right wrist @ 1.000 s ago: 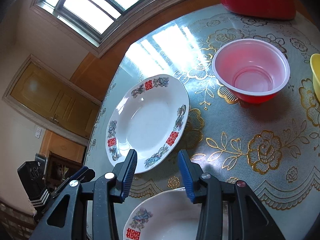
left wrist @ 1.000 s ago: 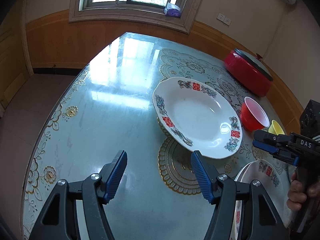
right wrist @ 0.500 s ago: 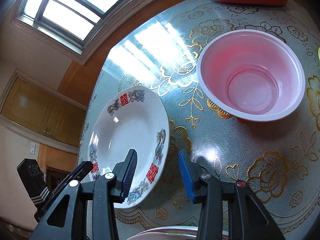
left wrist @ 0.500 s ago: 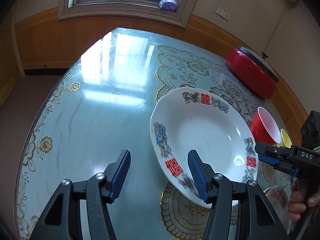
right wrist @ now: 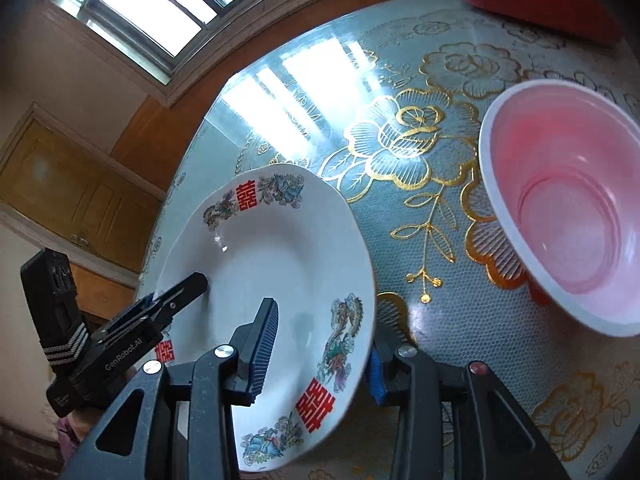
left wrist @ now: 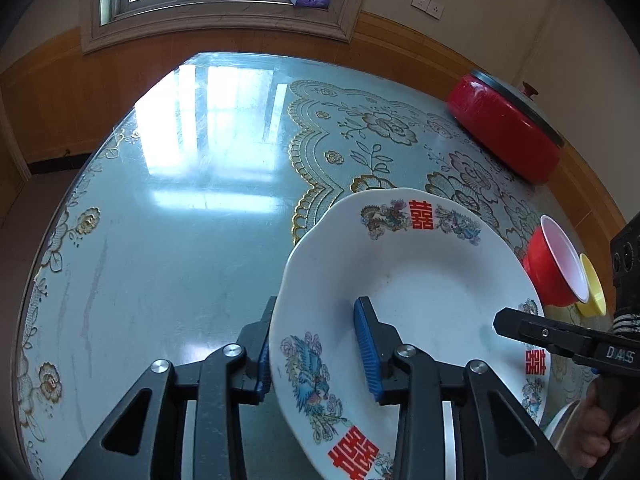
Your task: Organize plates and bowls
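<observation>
The bench (left wrist: 168, 248), under a gold-flowered cover, runs out of frame on every side. On it lies the white plate (left wrist: 420, 280), its near edge cut off below. The left tongs (left wrist: 316, 348) straddle its left rim and are closing, one pad half hidden beneath. The right tongs (right wrist: 320, 344) straddle the opposite rim, also closing, the outer pad mostly hidden. Whether either grips is unclear. The red bowl (right wrist: 568, 216) sits beside the plate, the yellow bowl (left wrist: 594, 288) barely visible behind.

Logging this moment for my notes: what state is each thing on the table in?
Plate: upright, empty, its rim between both grippers' jaws.
Left gripper: closing on the rim.
Right gripper: closing on the opposite rim.
Red bowl: upright, empty.
Yellow bowl: behind the red one.
Red pot: lidded.
</observation>
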